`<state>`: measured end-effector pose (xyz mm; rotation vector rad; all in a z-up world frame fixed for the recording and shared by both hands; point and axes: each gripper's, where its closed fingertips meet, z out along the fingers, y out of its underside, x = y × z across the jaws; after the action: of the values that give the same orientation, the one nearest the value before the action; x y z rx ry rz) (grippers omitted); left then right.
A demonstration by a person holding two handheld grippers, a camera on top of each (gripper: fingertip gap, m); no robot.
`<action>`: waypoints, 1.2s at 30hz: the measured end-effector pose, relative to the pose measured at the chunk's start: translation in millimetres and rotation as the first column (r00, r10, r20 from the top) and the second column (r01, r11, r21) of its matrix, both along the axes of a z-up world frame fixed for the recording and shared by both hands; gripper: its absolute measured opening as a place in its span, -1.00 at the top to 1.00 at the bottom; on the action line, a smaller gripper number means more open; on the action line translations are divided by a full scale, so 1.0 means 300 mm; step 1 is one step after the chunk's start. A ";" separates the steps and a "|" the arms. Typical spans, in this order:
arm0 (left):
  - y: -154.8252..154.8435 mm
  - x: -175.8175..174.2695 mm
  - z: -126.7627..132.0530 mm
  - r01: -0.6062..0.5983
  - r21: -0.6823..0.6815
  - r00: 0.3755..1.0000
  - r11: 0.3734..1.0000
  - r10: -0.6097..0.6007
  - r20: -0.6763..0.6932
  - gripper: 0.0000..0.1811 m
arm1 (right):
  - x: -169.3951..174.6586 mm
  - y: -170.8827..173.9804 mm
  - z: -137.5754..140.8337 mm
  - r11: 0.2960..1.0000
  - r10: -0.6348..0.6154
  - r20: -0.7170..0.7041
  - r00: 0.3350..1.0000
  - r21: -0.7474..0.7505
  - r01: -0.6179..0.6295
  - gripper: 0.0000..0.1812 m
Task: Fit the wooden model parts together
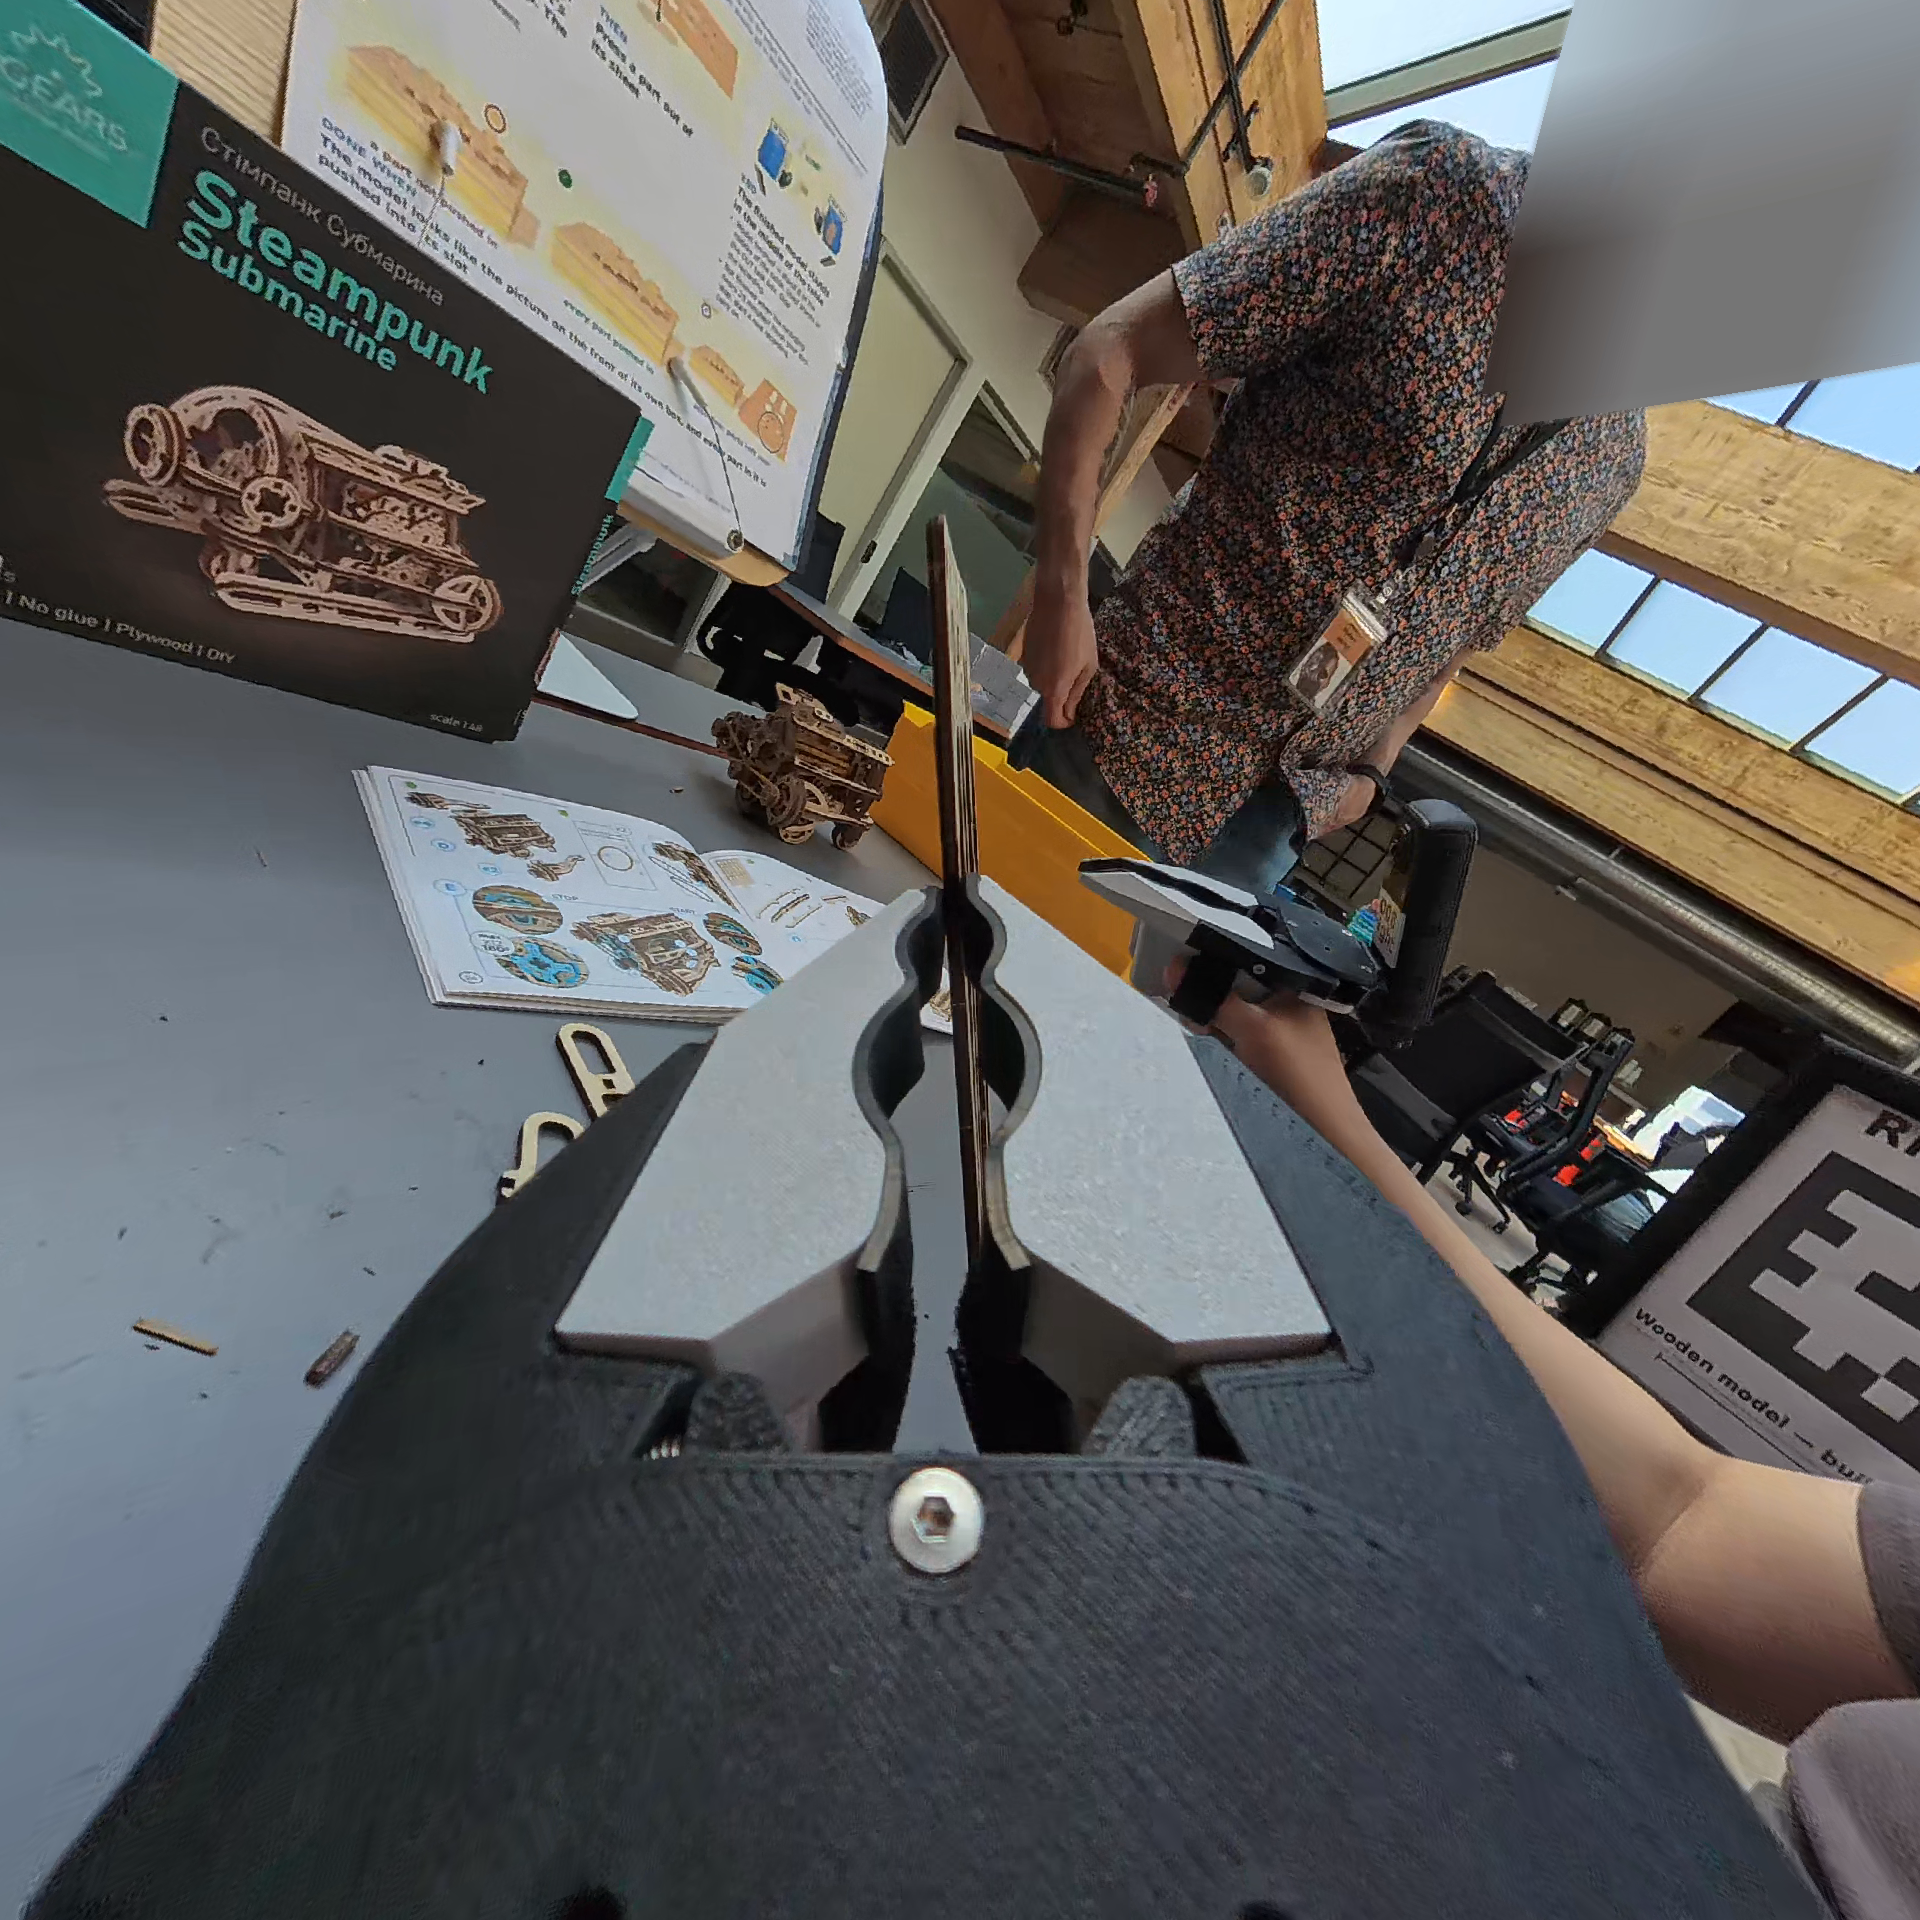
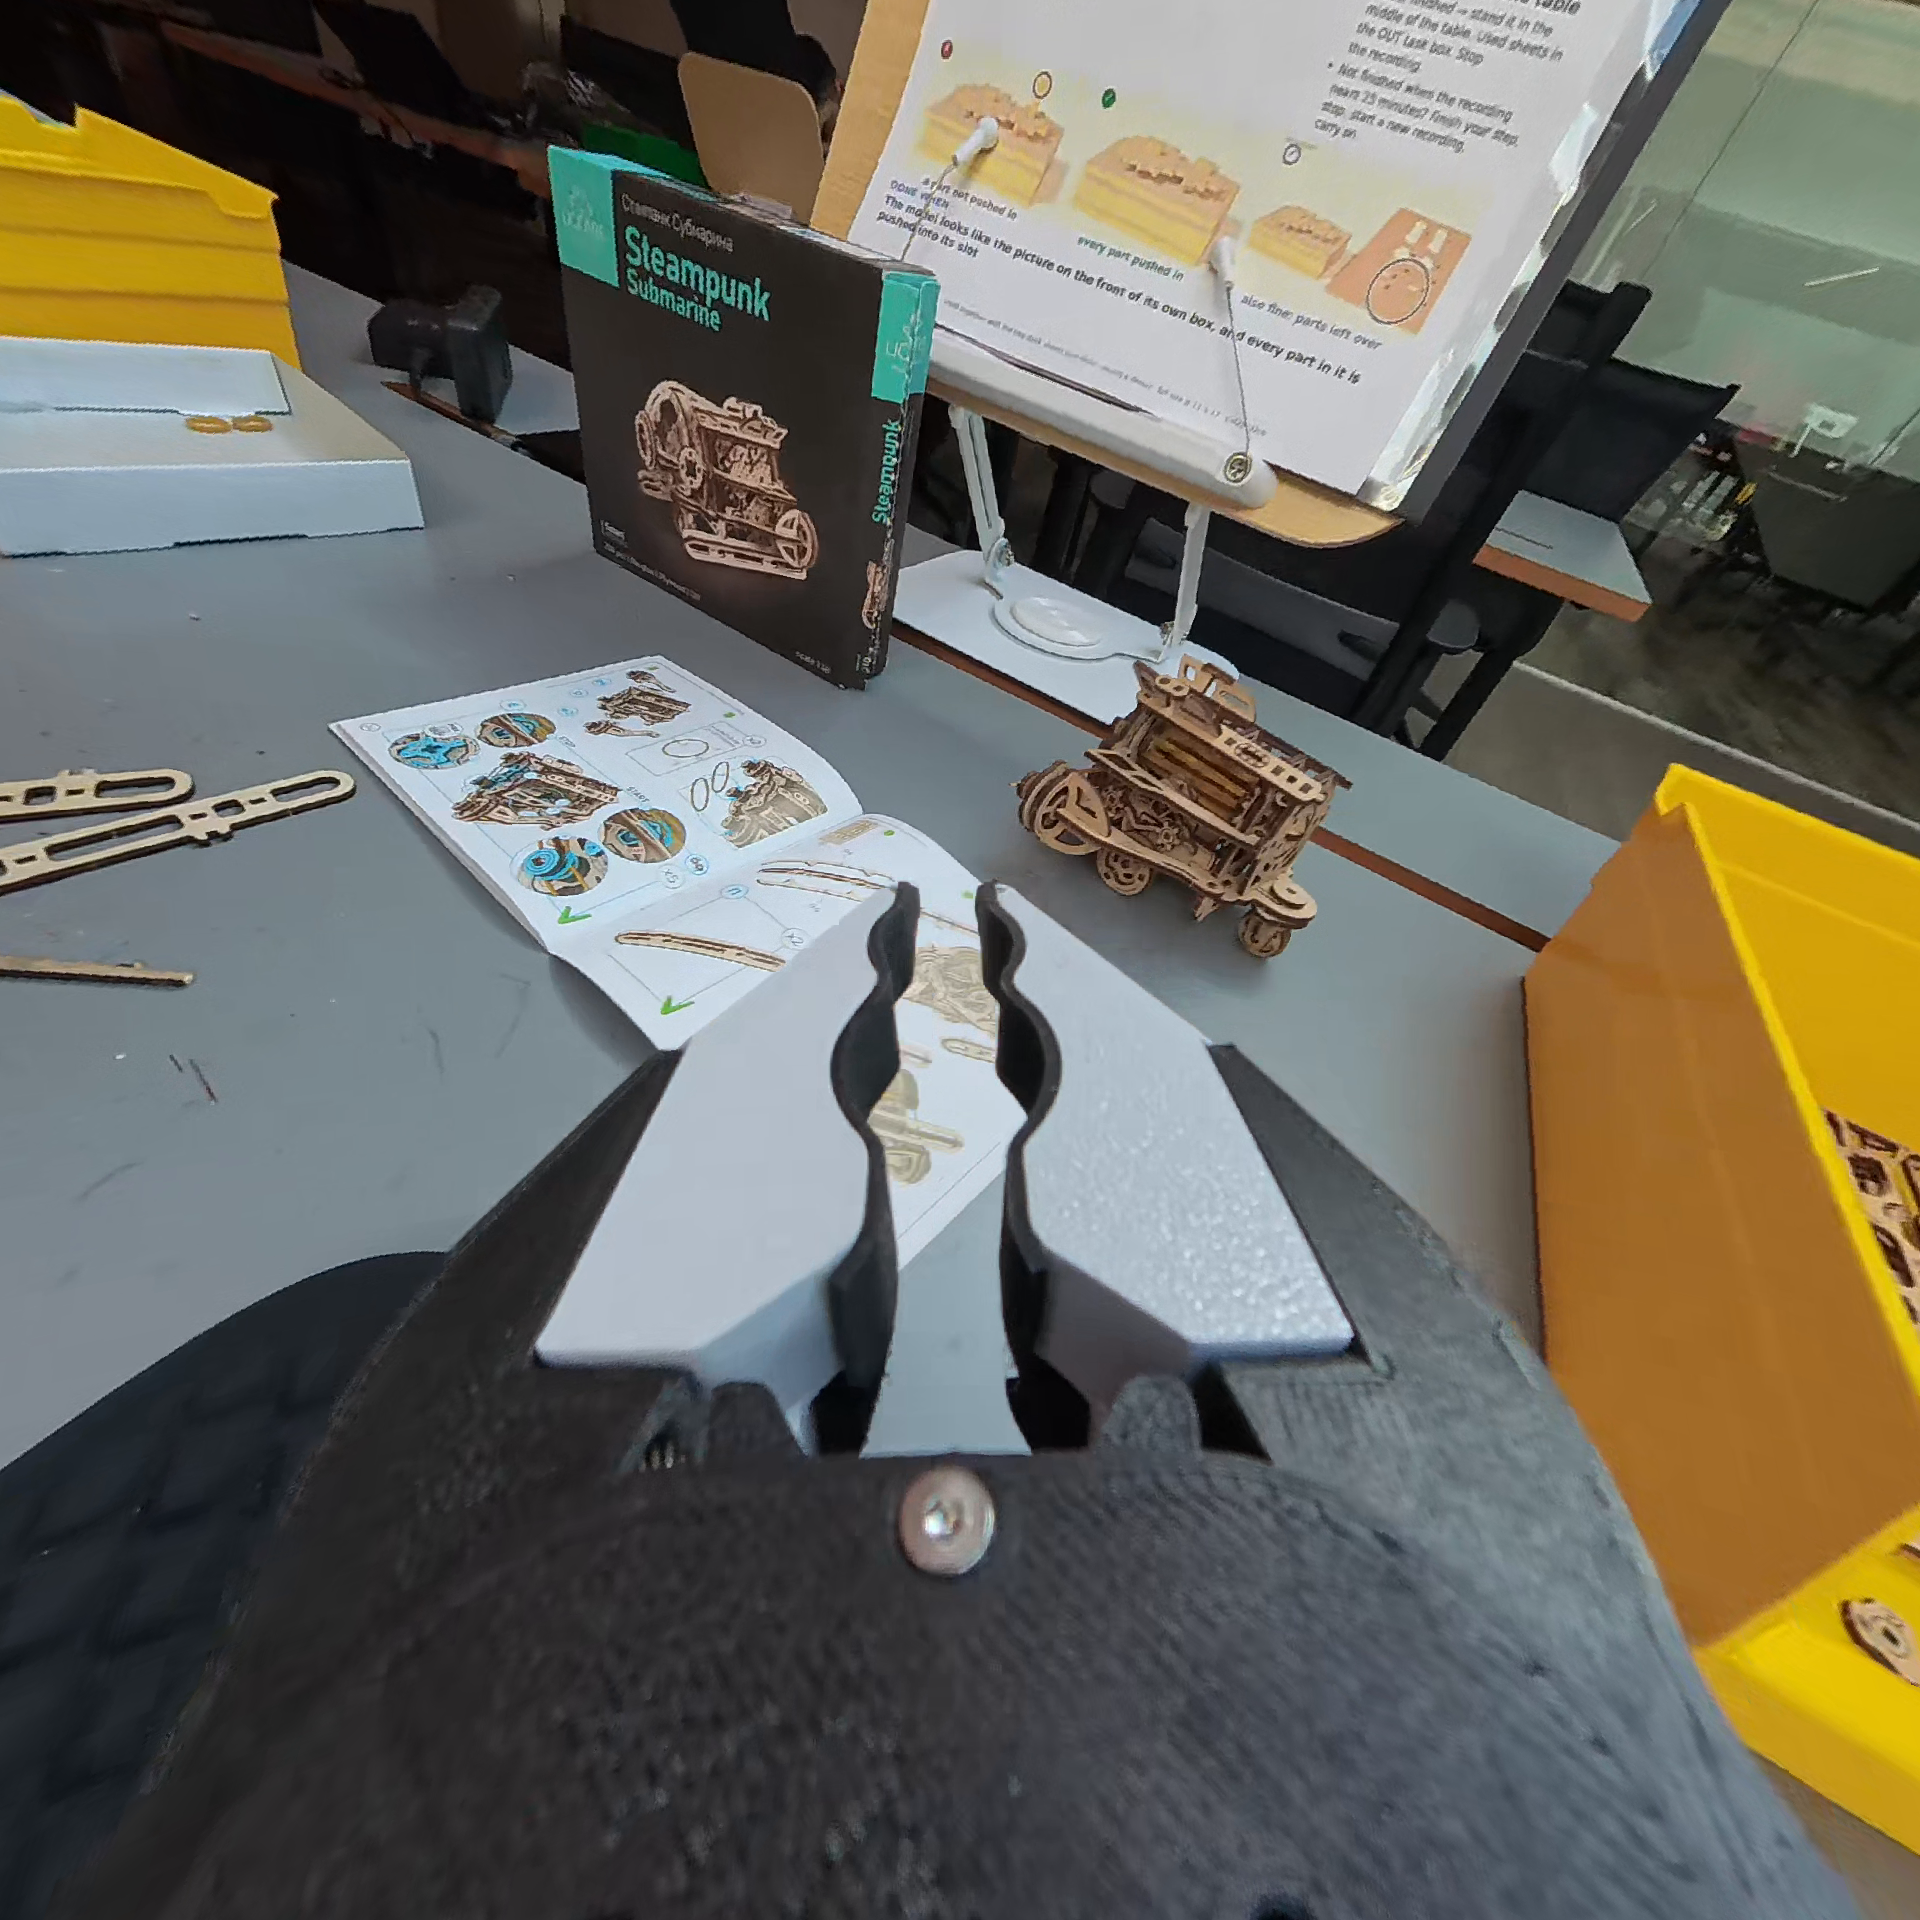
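My left gripper [image 1: 961, 904] is shut on a thin dark-edged wooden sheet part [image 1: 951, 727], seen edge-on and held upright above the grey table [image 1: 208, 1039]. My right gripper [image 2: 948, 899] is slightly open and empty, hovering over the open instruction booklet [image 2: 623, 800]; it also shows in the left wrist view [image 1: 1153, 894], to the right. A partly built wooden model [image 2: 1179, 805] with wheels stands beyond the booklet, and shows in the left wrist view [image 1: 805, 764] too. Loose flat slotted wooden strips [image 2: 177, 821] lie at the left. Two small hook-shaped pieces [image 1: 592, 1065] lie near my left fingers.
The dark model box [image 2: 727, 416] stands upright at the back beside an instruction sheet on a white stand [image 2: 1143, 208]. A yellow bin [image 2: 1704, 1195] with wooden sheets sits at the right. A white tray [image 2: 187, 457] and another yellow bin [image 2: 135, 229] sit far left. A person [image 1: 1351, 468] stands behind the table. Spacing between my two grippers at the tips: around 30 cm. It is some 20 cm from my right tips to the partly built wooden model [image 2: 1179, 805].
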<state>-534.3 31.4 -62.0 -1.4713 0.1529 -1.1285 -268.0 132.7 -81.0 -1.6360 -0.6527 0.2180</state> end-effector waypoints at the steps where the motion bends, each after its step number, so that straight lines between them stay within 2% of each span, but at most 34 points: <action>1: 0.000 -0.001 -0.005 0.004 -0.010 1.000 1.000 -0.004 0.010 1.00 | -0.019 -0.019 0.000 1.000 0.026 -0.030 0.999 -0.009 -0.027 0.87; 3: -0.002 0.001 -0.009 0.019 -0.029 0.999 0.999 -0.018 0.037 1.00 | -0.080 -0.080 0.026 0.995 0.099 -0.100 0.990 -0.008 -0.100 0.86; 5: -0.008 0.006 -0.005 0.038 -0.045 0.997 0.998 -0.034 0.071 1.00 | -0.190 -0.178 0.077 0.975 0.224 -0.170 0.960 0.035 -0.222 0.85; 8: -0.013 0.030 -0.008 0.065 -0.067 0.995 0.996 -0.060 0.081 1.00 | -0.407 -0.355 0.136 0.878 0.468 -0.299 0.832 0.048 -0.477 0.84; 11: -0.017 0.051 -0.020 0.059 -0.079 0.996 0.995 -0.054 0.066 1.00 | -0.580 -0.452 0.130 0.788 0.583 -0.331 0.742 0.004 -0.616 0.83; 12: -0.021 0.057 -0.023 0.054 -0.078 0.997 0.995 -0.050 0.056 1.00 | -0.624 -0.462 0.113 0.773 0.594 -0.328 0.735 -0.022 -0.634 0.82; 16: -0.036 0.072 -0.037 0.042 -0.077 0.999 0.996 -0.040 0.025 1.00 | -0.732 -0.416 0.026 0.794 0.553 -0.280 0.785 -0.106 -0.598 0.81; 22: -0.053 0.086 -0.051 0.025 -0.081 1.000 0.996 -0.024 0.012 1.00 | -0.788 -0.375 -0.002 0.802 0.510 -0.337 0.791 -0.144 -0.579 0.86; 28: -0.085 0.083 -0.064 -0.025 -0.060 0.999 0.998 0.023 -0.031 1.00 | -0.806 -0.384 -0.004 0.759 0.457 -0.536 0.710 -0.181 -0.625 0.91; 32: -0.112 0.080 -0.065 -0.022 -0.053 0.999 0.998 0.019 -0.041 1.00 | -0.811 -0.415 -0.008 0.740 0.470 -0.575 0.670 -0.156 -0.654 0.90; 36: -0.119 0.090 -0.077 -0.034 -0.040 0.997 0.999 0.031 -0.073 1.00 | -0.803 -0.420 -0.015 0.743 0.481 -0.564 0.671 -0.144 -0.653 0.91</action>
<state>-507.2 -4.3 -85.0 -1.5472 0.1562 -1.0578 -509.0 6.7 -85.3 -1.5429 -0.7409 1.2520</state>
